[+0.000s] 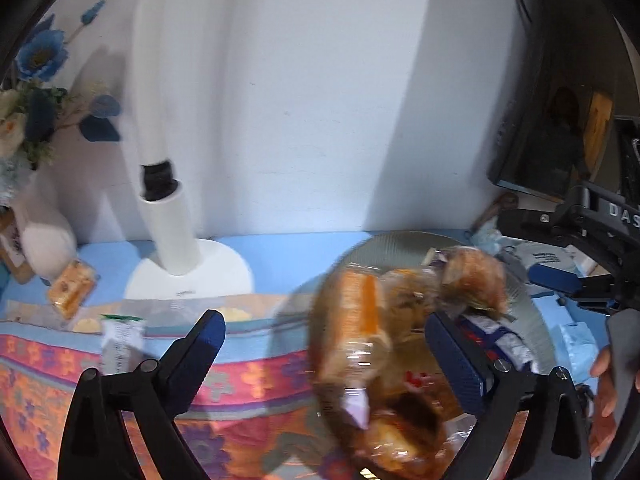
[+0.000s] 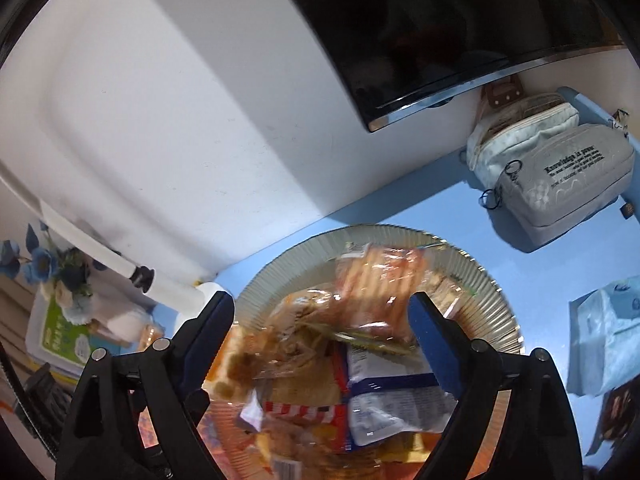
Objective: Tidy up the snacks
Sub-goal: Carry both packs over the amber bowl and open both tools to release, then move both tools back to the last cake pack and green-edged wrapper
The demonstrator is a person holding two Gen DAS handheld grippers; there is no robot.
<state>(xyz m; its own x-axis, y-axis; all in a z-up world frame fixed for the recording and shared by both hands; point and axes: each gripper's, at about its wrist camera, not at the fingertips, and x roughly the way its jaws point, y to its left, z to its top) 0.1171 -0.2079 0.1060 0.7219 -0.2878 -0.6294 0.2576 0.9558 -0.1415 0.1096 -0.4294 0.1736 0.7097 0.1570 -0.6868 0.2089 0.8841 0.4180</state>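
Observation:
A ribbed glass plate [image 2: 280, 268] on the blue table holds a pile of wrapped snacks. Among them are an orange clear-wrapped pack [image 2: 380, 276], a blue-and-white packet [image 2: 392, 400] and a red-and-white striped pack [image 2: 304, 408]. My right gripper [image 2: 322, 326] hangs open over the pile, its pads clear of the wrappers. In the left wrist view the plate [image 1: 532, 312] lies to the right. My left gripper [image 1: 326, 344] is open wide, with blurred clear-wrapped pastries [image 1: 360, 320] between its fingers but not pressed. Two more snack packs lie on the left: an orange one [image 1: 72, 288] and a white-green one [image 1: 120, 344].
A white lamp [image 1: 176, 216] and blue flowers [image 1: 36, 56] stand at the back left against the wall. A dark monitor [image 2: 440, 20], grey pouches [image 2: 568, 184] and a tissue pack [image 2: 604, 340] crowd the right. A patterned cloth [image 1: 60, 380] covers the near table. A person's hand [image 1: 604, 392] shows at right.

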